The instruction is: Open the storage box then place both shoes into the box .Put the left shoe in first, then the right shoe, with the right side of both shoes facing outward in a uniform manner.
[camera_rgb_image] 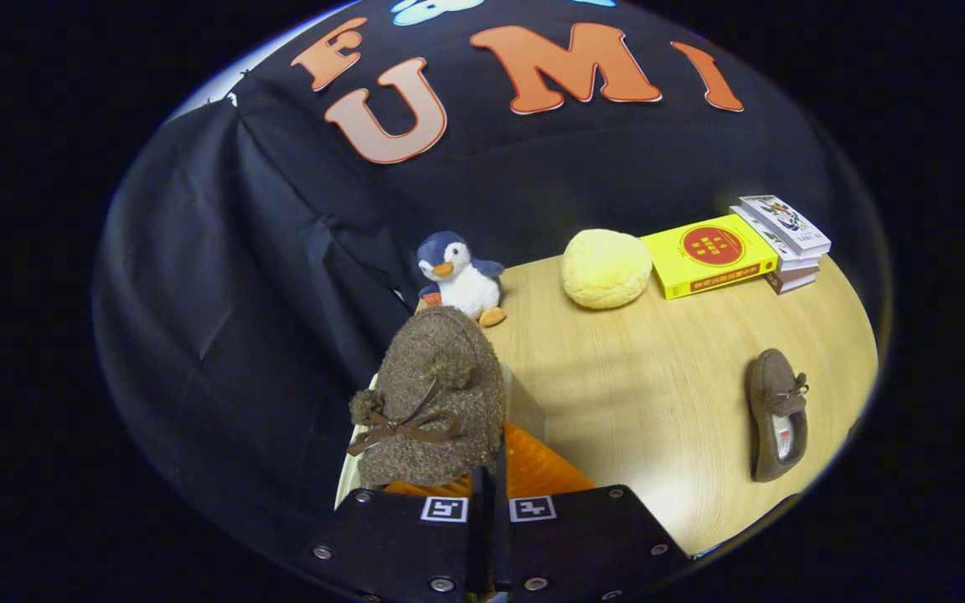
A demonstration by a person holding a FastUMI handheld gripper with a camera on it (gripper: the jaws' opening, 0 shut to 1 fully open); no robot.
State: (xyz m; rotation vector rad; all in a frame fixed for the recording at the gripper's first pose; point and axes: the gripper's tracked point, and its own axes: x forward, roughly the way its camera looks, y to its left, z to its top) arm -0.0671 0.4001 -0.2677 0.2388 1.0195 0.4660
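gripping brown shoe [432, 402] in closed jaws, penguin [459, 276] beyond

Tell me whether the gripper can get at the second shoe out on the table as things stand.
Probably not yet. The gripper is shut on the brown fuzzy shoe, over the orange box, so its fingers are taken. The other shoe lies alone on the bare table, with nothing around it to block the way.

Brown fuzzy shoe [432, 402] with bow, toe up, over the orange box [545, 473]; second shoe [777, 414] lies flat far right.
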